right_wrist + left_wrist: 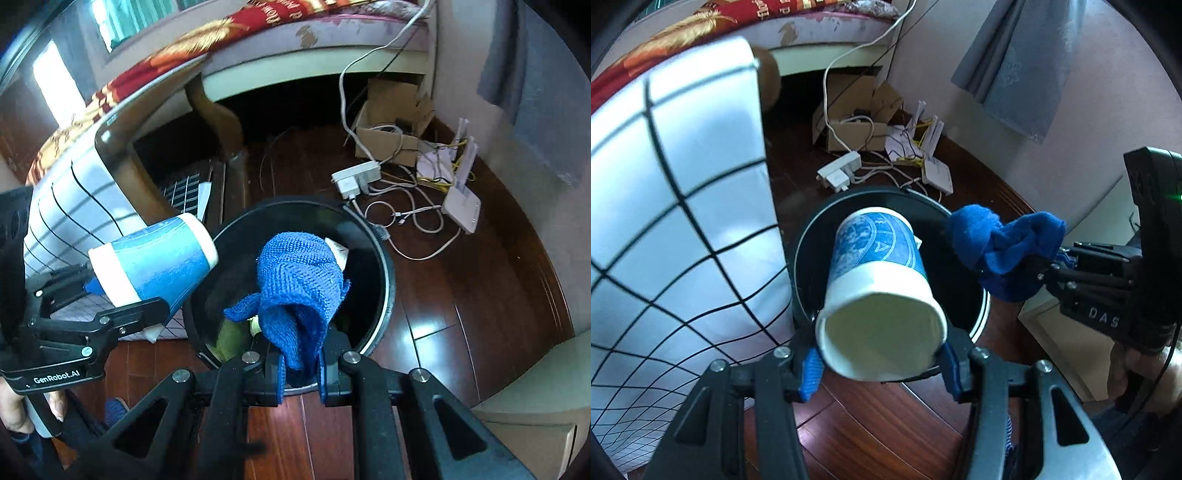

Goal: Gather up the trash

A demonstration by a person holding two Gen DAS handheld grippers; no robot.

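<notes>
Two light items held over the bin [979, 317].
Left gripper [881, 363] is clamped on the crushable cup [882, 280]; right gripper [301, 380] is closed on the limp cloth [299, 291].

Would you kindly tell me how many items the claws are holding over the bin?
2: a paper cup in the left claw, a blue cloth in the right claw, both above the bin.

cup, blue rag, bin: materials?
Cup: looks like coated paper, matte white base, printed blue band. Blue rag: knitted or microfibre cloth, visible ribbed weave, limp folds. Bin: glossy black, probably plastic, with a pale rim ring; metal not ruled out.
</notes>
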